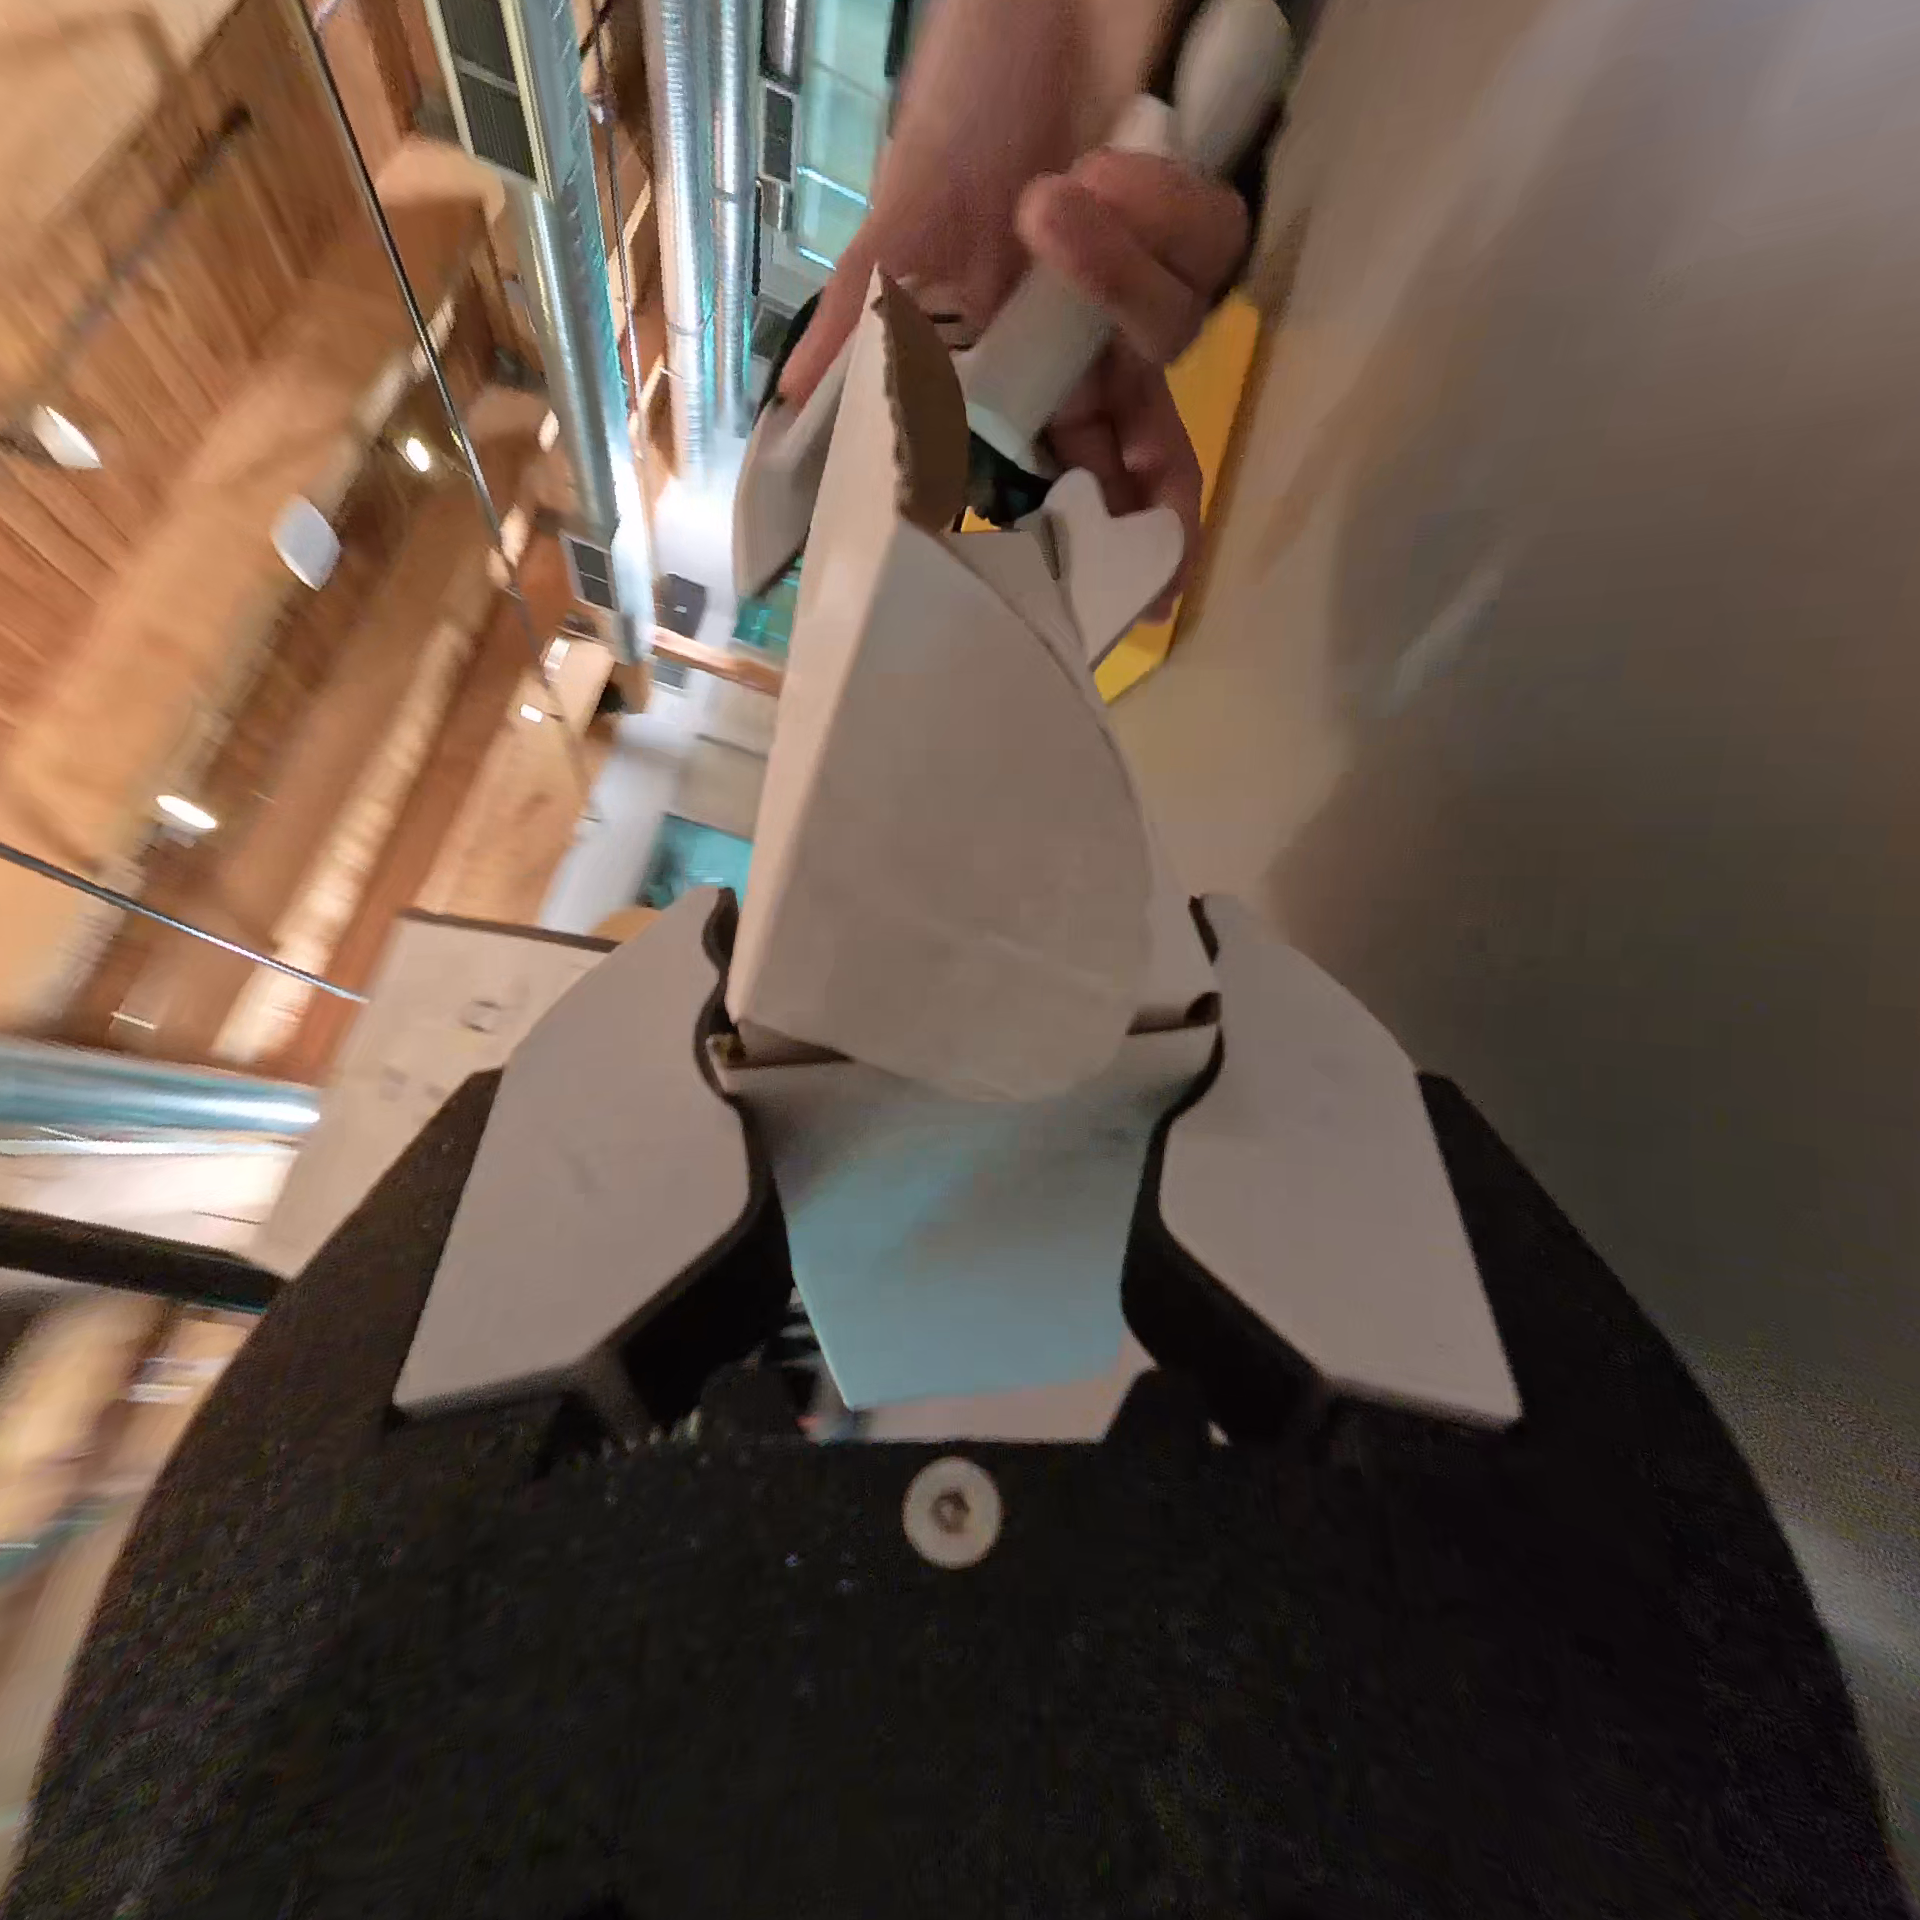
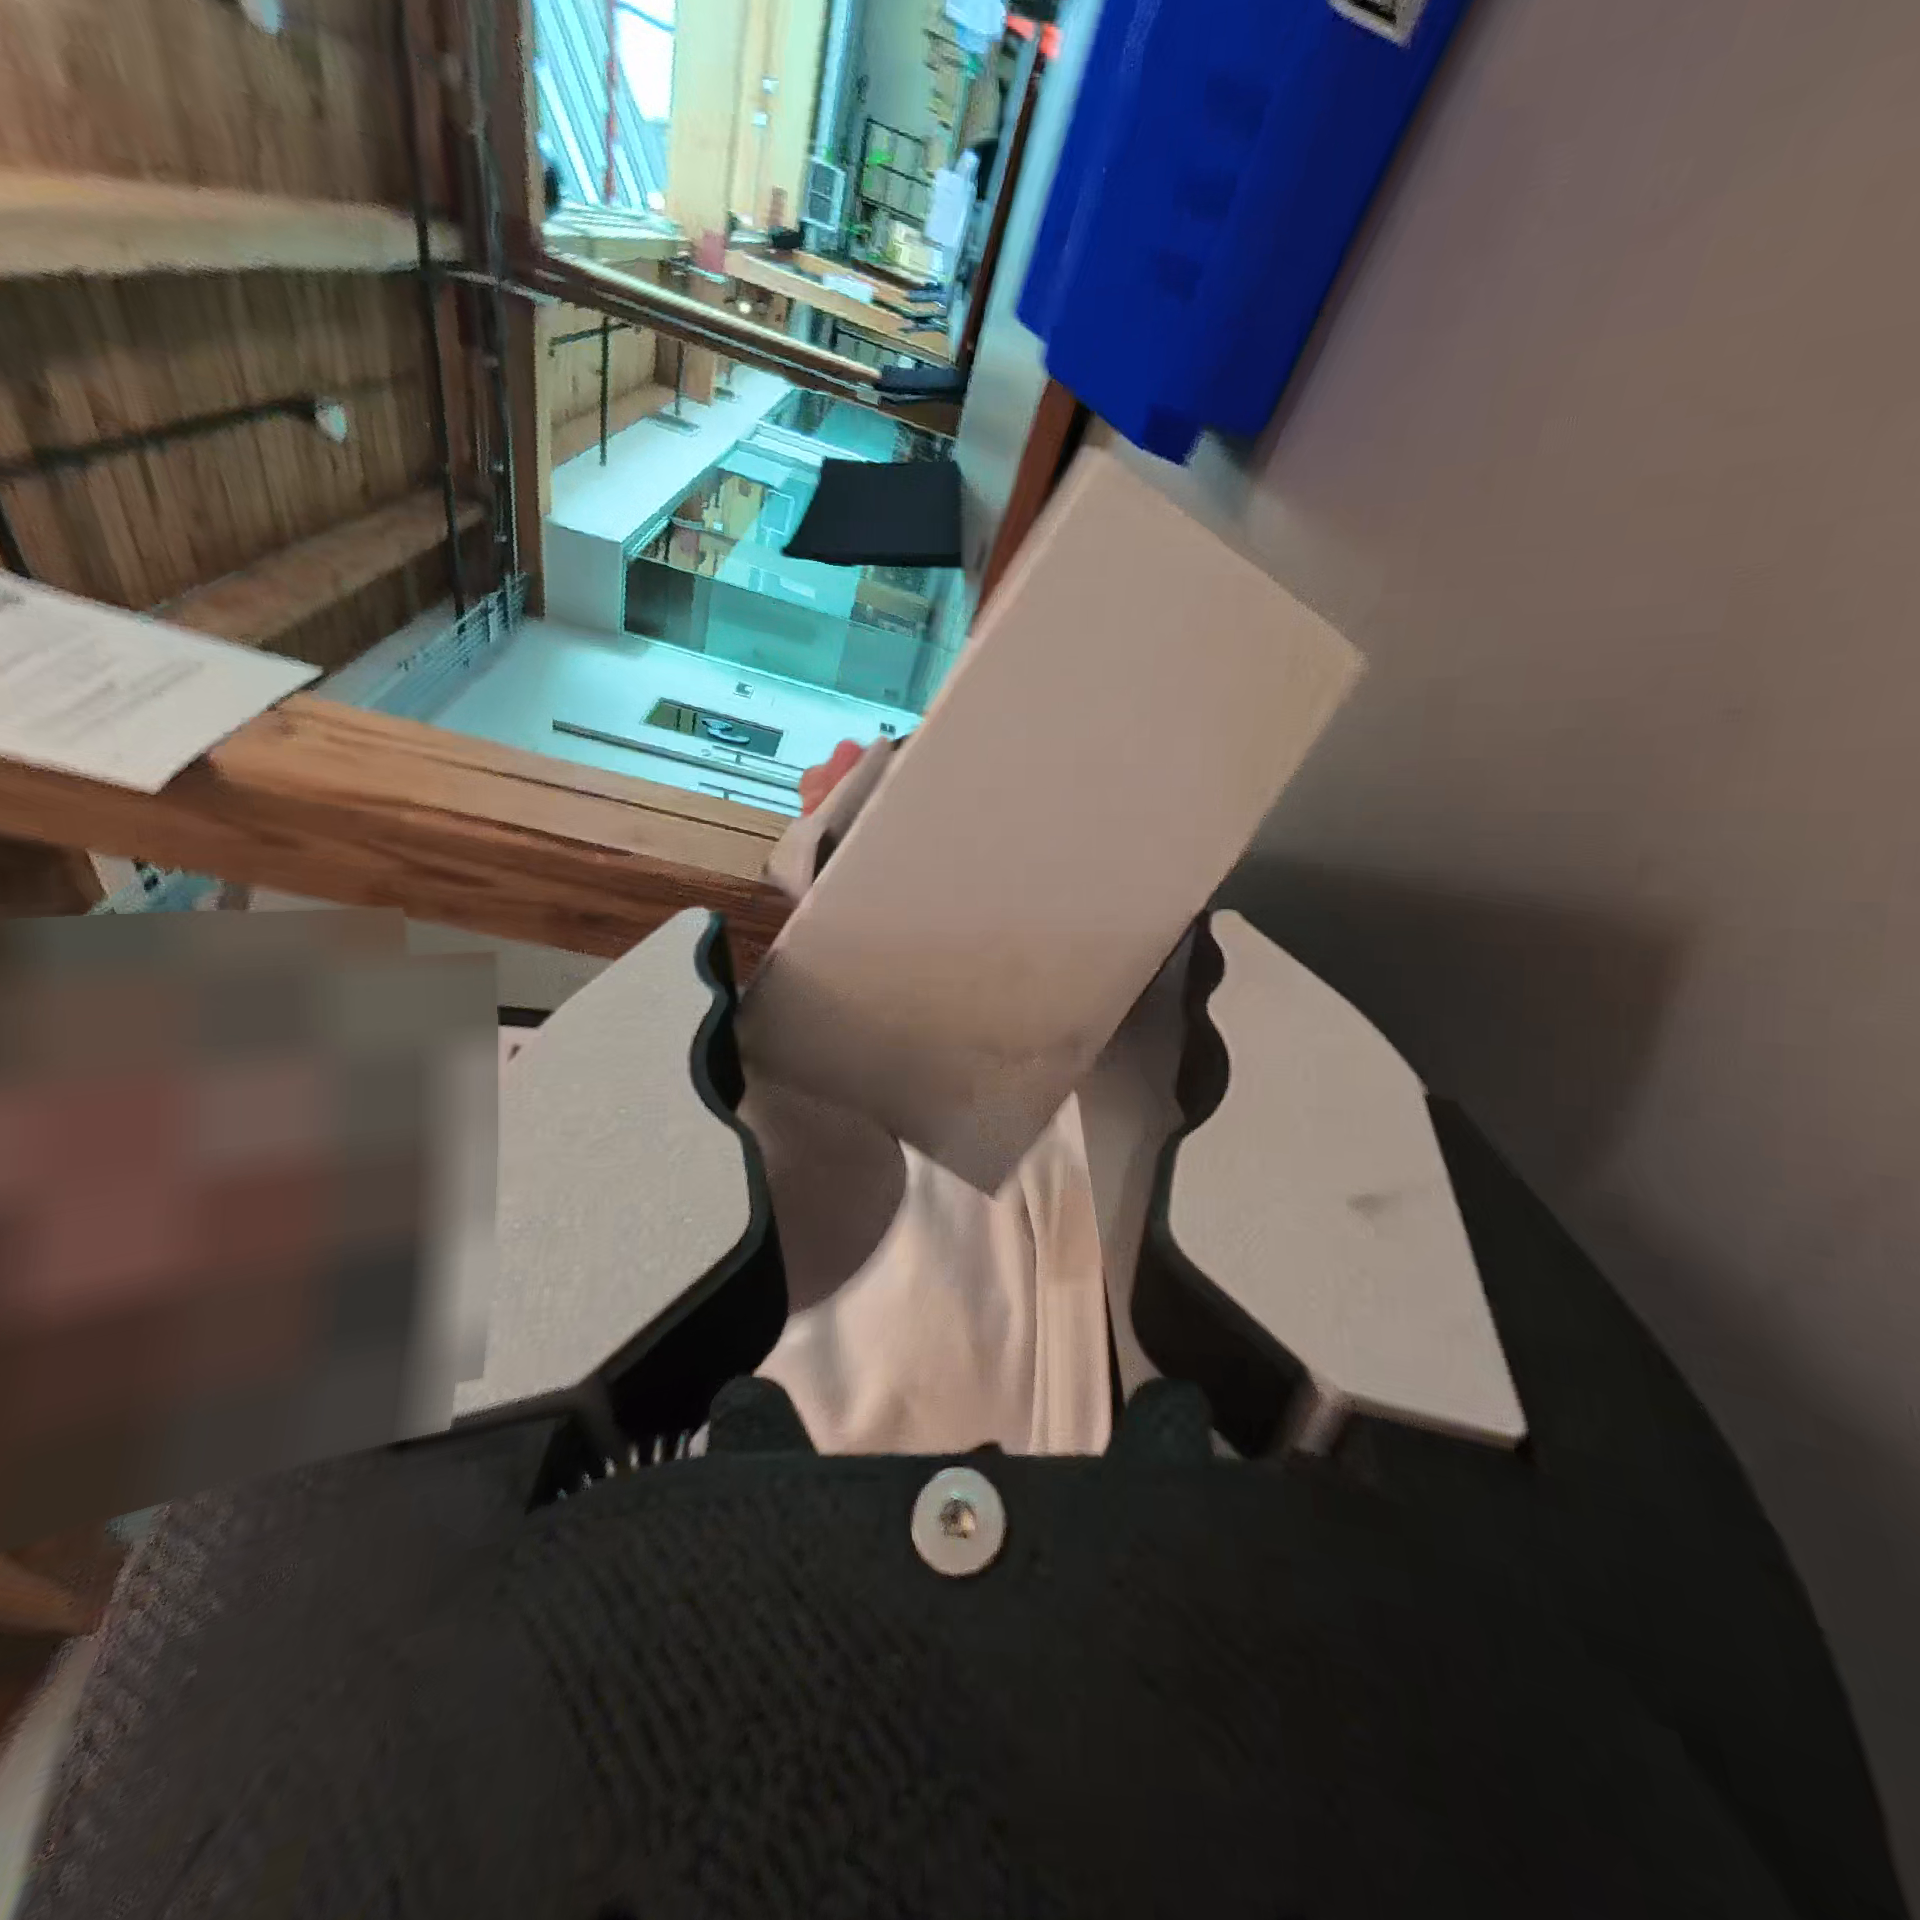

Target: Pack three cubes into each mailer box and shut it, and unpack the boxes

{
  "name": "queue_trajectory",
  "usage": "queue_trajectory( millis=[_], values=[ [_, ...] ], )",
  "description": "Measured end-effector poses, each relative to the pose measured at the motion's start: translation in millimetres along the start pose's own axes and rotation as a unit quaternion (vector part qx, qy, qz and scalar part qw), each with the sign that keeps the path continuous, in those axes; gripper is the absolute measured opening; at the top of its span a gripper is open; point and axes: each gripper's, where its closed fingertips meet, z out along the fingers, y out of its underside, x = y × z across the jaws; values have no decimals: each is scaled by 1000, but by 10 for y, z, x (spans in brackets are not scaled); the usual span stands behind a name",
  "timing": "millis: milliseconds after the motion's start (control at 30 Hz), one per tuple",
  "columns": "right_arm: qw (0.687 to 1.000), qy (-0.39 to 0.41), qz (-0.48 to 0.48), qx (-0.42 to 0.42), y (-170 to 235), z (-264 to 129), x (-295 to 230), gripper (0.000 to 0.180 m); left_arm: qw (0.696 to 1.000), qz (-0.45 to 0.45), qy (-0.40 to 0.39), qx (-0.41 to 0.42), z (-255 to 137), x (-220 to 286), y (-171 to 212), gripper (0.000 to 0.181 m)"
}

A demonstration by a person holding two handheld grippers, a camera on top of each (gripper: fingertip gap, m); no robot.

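A white mailer box (image 1: 935,790) is held off the table between both grippers. In the left wrist view my left gripper (image 1: 961,987) is shut on its near end. Its far end has loose flaps and shows a brown inside (image 1: 925,416). The right gripper (image 1: 1039,353), held by a hand (image 1: 1132,249), grips that far end. In the right wrist view my right gripper (image 2: 961,997) is shut on the box (image 2: 1049,831), which sits tilted between the fingers. No cubes show in either view.
Both views are rolled sideways and blurred. The grey table (image 1: 1610,623) fills the right side. A yellow bin (image 1: 1221,416) stands on it behind the box. A blue bin (image 2: 1195,208) stands on the table (image 2: 1662,623) in the right wrist view. A wooden rail (image 2: 416,800) is at the left.
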Motion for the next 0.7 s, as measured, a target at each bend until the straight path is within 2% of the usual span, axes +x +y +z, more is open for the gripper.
queue_trajectory(
  millis=[100,167,233,300,367,433,567,700],
  values=[
    [994,24,-101,41,-108,-239,-183,91,976,-210,47,36,-78,-190,53,79],
    [980,64,-168,82,-191,-416,-237,95,933,-342,94,53,-120,-245,164,79],
    [962,108,-219,122,-233,-516,-245,94,896,-413,151,56,-185,-187,302,77],
    [942,162,-269,120,-152,-467,-176,89,878,-436,192,35,-241,-77,457,77],
    [916,237,-307,102,-65,-373,-9,85,856,-475,201,43,-275,-77,530,77],
    [892,279,-342,99,-28,-236,82,78,837,-503,213,39,-293,-57,599,77],
    [846,315,-404,145,-152,30,71,48,828,-516,220,30,-321,-23,671,77],
    [823,318,-441,166,-241,264,-15,43,827,-511,234,9,-369,50,744,77]
  ],
)
